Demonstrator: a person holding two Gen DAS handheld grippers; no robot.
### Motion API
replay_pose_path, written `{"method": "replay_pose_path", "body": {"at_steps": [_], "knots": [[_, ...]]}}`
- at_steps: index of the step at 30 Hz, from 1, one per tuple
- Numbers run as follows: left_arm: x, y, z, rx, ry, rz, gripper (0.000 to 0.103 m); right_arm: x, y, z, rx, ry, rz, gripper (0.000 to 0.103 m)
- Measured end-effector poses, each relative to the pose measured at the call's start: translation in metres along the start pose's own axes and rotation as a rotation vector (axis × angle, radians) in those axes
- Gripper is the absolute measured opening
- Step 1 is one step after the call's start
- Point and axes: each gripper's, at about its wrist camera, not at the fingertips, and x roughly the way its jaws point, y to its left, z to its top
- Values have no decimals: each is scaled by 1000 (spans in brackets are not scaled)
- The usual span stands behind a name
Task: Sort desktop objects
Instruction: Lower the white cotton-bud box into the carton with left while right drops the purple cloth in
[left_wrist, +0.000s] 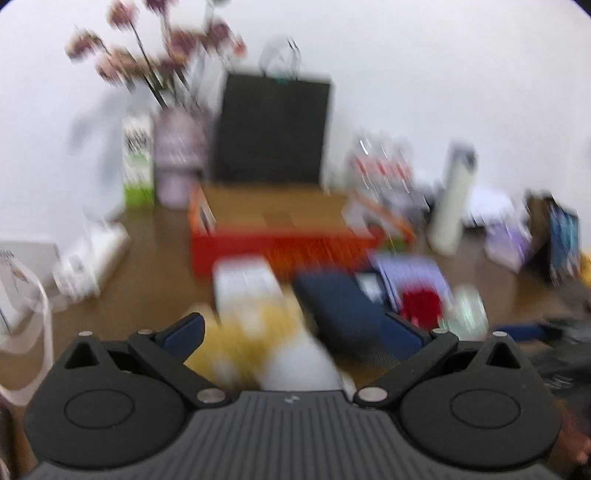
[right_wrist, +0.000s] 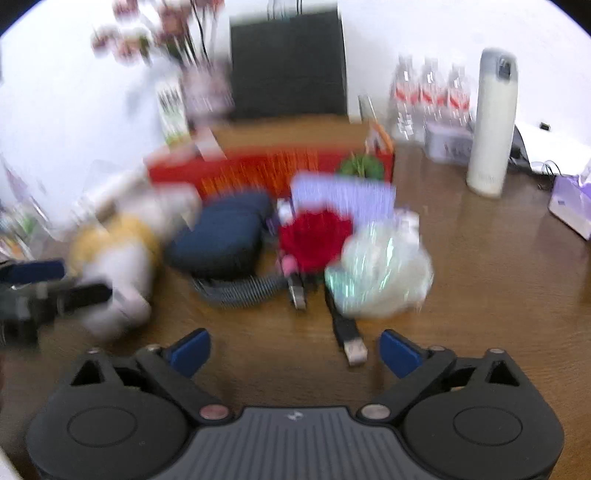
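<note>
The views are blurred. My left gripper stands open over a yellow and white plush toy, which lies between the wide jaws; a gap shows beside the right pad. In the right wrist view the left gripper reaches the same toy from the left. My right gripper is open above the wooden table with nothing between its pads. Just ahead lie a USB plug, a clear crinkled bag, a red flower-like thing, a navy pouch and a coiled cable.
An open red box stands behind the pile, with a black bag at the wall. A vase of flowers is at back left. A white flask, water bottles and a purple pack are on the right.
</note>
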Motion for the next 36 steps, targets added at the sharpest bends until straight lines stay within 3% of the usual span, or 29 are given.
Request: {"method": "replay_pose_path", "body": {"at_steps": [1, 3, 8, 10, 11, 12, 13, 14, 17, 19, 24, 28, 31, 34, 36], "knots": [[11, 6, 11, -9, 2, 17, 103, -6, -4, 7, 7, -38, 8, 97], [46, 13, 27, -16, 83, 50, 103, -8, -12, 24, -3, -97, -9, 97], [131, 28, 39, -30, 290, 88, 102, 50, -35, 64, 11, -35, -91, 91], [152, 33, 31, -42, 358, 94, 84, 75, -39, 75, -2, -2, -92, 91], [158, 35, 28, -49, 376, 77, 69, 87, -40, 80, -3, 19, -98, 90], [158, 35, 27, -56, 378, 68, 68, 98, -41, 82, -5, 36, -95, 90], [158, 36, 27, -60, 368, 63, 68, 108, -42, 83, -6, 50, -79, 83], [155, 36, 25, -62, 364, 59, 68, 115, -43, 85, 4, 60, -66, 62], [138, 37, 32, -90, 304, 30, 68, 119, -42, 89, 10, 61, -41, 25], [125, 35, 42, -100, 258, 21, 68, 110, -37, 92, 4, 39, -17, 12], [98, 29, 72, -107, 160, 2, 68, 64, -21, 114, -25, -98, -3, 12], [98, 38, 117, -135, 177, -39, 68, 36, -15, 150, -36, -177, 41, 12], [110, 48, 163, -110, 257, -23, 68, 42, -11, 191, -50, -173, 60, 12], [120, 56, 196, -4, 239, 51, 68, 68, -10, 227, -59, -141, 59, 12], [132, 67, 209, -29, 258, 52, 68, 90, -10, 241, -63, -110, 55, 12]]}}
